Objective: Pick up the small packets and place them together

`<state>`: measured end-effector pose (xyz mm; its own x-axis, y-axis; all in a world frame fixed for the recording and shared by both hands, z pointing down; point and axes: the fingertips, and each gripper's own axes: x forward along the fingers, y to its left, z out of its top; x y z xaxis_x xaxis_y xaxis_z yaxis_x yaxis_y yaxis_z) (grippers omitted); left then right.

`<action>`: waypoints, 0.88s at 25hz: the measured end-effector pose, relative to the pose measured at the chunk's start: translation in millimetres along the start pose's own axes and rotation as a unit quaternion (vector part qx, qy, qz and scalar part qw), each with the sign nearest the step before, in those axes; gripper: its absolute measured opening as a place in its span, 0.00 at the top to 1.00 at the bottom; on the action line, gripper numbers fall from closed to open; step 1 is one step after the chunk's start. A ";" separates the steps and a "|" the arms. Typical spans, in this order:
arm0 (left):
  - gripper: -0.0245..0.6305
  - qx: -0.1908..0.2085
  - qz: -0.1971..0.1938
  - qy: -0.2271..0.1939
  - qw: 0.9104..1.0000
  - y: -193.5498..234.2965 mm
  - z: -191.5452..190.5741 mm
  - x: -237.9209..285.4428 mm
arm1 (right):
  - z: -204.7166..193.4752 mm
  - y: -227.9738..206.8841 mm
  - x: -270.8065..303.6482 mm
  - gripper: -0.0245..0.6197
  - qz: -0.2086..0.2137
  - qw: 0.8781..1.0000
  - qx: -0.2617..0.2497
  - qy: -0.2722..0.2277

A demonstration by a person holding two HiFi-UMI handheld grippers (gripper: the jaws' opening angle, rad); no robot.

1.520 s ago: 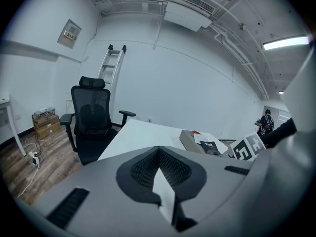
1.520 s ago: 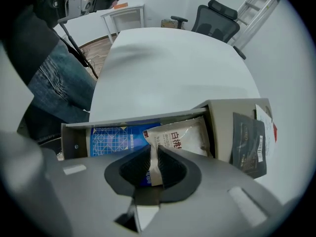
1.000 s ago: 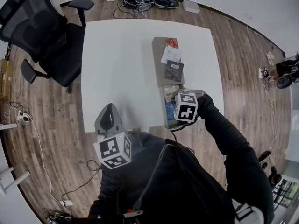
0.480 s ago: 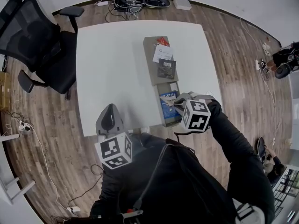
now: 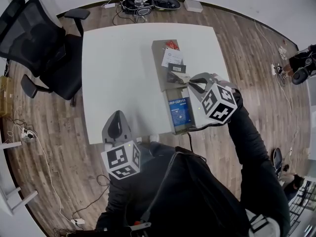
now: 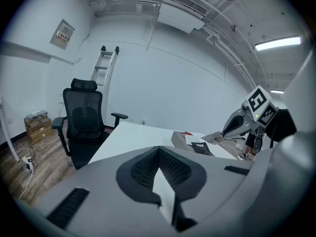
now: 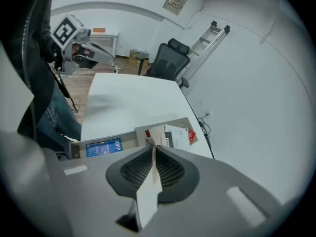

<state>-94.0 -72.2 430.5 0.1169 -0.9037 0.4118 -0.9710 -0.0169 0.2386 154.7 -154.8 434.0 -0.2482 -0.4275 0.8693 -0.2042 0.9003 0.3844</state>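
A long grey tray (image 5: 159, 58) lies on the white table (image 5: 118, 73). Its far compartment holds a white packet (image 5: 171, 57), a red packet (image 5: 170, 44) and a black packet (image 5: 177, 68). A blue drip coffee packet (image 5: 179, 108) lies in the near compartment. My right gripper (image 5: 191, 84) hangs above the tray's middle, shut on a thin pale packet (image 5: 180, 78) that sticks out past the tips (image 7: 150, 141). My left gripper (image 5: 114, 117) hovers low at the table's near edge, jaws together (image 6: 158, 149), with nothing showing beyond them.
A black office chair (image 5: 44, 43) stands left of the table. Cables and gear (image 5: 143, 1) lie on the wooden floor behind it. A person's shoes (image 5: 301, 65) show at the far right. My own dark sleeve (image 5: 252, 152) fills the near side.
My right gripper has lifted out of the near compartment with the pale packet and shifted toward the tray's middle, uncovering the blue packet. The left gripper has stayed put.
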 end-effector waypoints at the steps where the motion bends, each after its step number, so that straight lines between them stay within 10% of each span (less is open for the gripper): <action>1: 0.96 -0.001 0.002 0.000 1.000 1.1 0.2 -1.0 | 2.1 -9.8 3.4 0.93 -0.009 1.000 0.006 -0.002; 10: 0.96 -0.004 0.024 0.001 1.000 13.8 -0.5 -6.1 | 16.3 -62.8 45.4 0.93 -0.057 0.998 0.027 0.002; 22: 0.96 -0.009 0.040 0.002 0.999 24.0 -2.2 -4.2 | 8.4 -40.1 85.1 0.91 -0.010 0.999 -0.010 0.035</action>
<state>-117.3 -67.9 436.4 0.0406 -0.9000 0.4341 -0.9733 0.0625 0.2207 133.8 -228.0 489.9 -0.1781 -0.4384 0.8809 -0.1887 0.8939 0.4067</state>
